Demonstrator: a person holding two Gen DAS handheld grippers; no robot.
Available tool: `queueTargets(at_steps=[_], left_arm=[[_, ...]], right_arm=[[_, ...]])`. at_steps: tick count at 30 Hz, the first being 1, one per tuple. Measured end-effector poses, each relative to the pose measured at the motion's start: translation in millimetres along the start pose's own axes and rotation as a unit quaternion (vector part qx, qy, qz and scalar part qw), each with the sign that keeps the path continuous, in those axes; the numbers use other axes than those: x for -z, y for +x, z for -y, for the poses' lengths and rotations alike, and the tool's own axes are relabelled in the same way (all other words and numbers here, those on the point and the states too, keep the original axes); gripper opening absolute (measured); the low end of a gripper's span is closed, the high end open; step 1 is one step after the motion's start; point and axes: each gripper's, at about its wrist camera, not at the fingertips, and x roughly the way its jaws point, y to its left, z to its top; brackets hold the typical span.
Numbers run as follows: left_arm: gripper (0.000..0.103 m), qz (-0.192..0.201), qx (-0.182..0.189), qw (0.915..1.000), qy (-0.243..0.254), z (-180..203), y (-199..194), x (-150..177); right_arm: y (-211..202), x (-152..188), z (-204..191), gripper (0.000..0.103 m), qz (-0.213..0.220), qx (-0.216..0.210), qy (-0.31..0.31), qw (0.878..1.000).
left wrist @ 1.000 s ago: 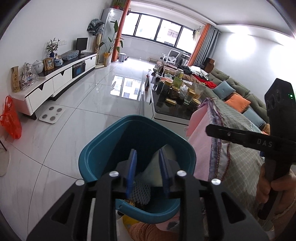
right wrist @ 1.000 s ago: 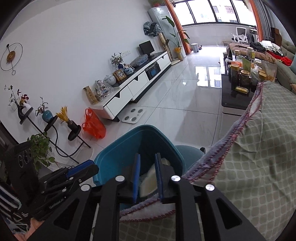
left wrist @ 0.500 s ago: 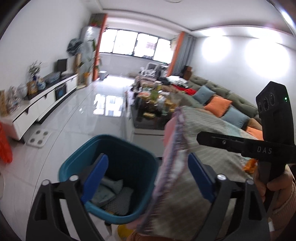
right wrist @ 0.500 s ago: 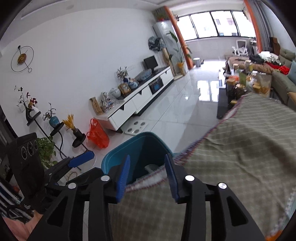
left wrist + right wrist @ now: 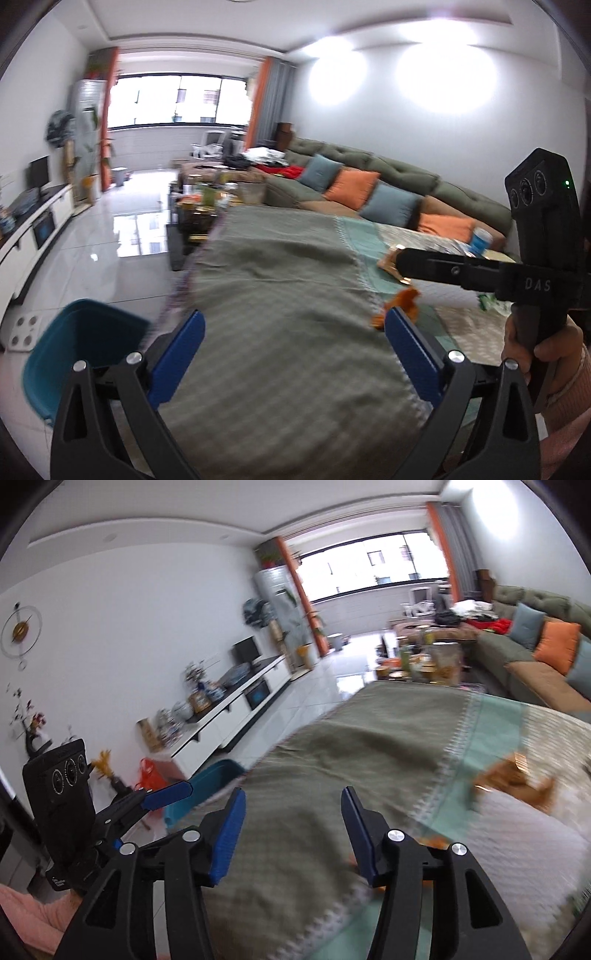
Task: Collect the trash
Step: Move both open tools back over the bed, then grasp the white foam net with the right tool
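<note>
trash (image 5: 513, 779) right of right tongs (image 5: 291, 834)

Both grippers' fingers (image 5: 410, 347) now apart, above cloth (image 5: 280, 280).

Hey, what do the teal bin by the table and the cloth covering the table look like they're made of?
The teal bin looks like moulded plastic: one even colour, smooth thin walls, rounded corners, a slight sheen. The table cloth looks like woven fabric, matte, with a small check pattern, soft wrinkles and a stitched zigzag seam between its grey-green and mint panels. Blur hides the weave, so the fibre is unclear.
</note>
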Motion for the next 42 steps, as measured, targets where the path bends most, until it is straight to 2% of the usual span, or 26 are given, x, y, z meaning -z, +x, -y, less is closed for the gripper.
queueTargets(at_steps=[8, 15, 21, 28, 29, 31, 32, 34, 36, 37, 39, 42], left_arm=[[0.098, -0.037, 0.041, 0.9974, 0.046, 53, 48, 6], [0.098, -0.062, 0.051, 0.9948, 0.063, 75, 74, 6], [0.098, -0.085, 0.049, 0.9928, 0.068, 85, 89, 8], [0.097, -0.093, 0.055, 0.9913, 0.074, 88, 92, 7], [0.097, -0.094, 0.058, 0.9912, 0.074, 88, 93, 6], [0.094, -0.096, 0.059, 0.9908, 0.076, 91, 95, 6], [0.087, -0.097, 0.06, 0.9905, 0.077, 91, 96, 5], [0.08, -0.105, 0.064, 0.989, 0.082, 94, 100, 5], [0.073, -0.108, 0.064, 0.9884, 0.085, 95, 101, 5], [0.066, -0.108, 0.065, 0.9883, 0.086, 97, 103, 6], [0.062, -0.111, 0.073, 0.9873, 0.087, 98, 103, 6], [0.054, -0.109, 0.084, 0.9862, 0.093, 101, 102, 6]], right_arm=[[-54, 29, 62, 0.06, 0.023, 0.092, 0.048, 0.994], [-77, 44, 98, 0.06, 0.032, 0.137, 0.083, 0.987], [-78, 51, 122, 0.06, 0.026, 0.149, 0.102, 0.983], [-69, 59, 127, 0.059, 0.014, 0.136, 0.117, 0.984], [-69, 59, 128, 0.057, 0.014, 0.132, 0.118, 0.984], [-69, 58, 128, 0.047, 0.014, 0.123, 0.12, 0.985], [-69, 58, 127, 0.038, 0.014, 0.121, 0.12, 0.985], [-70, 58, 127, 0.032, 0.016, 0.115, 0.122, 0.986], [-72, 57, 126, 0.02, 0.018, 0.109, 0.124, 0.986], [-72, 58, 126, 0.018, 0.02, 0.104, 0.126, 0.986], [-74, 57, 126, 0.013, 0.023, 0.095, 0.129, 0.987], [-75, 56, 125, 0.014, 0.026, 0.084, 0.13, 0.988]])
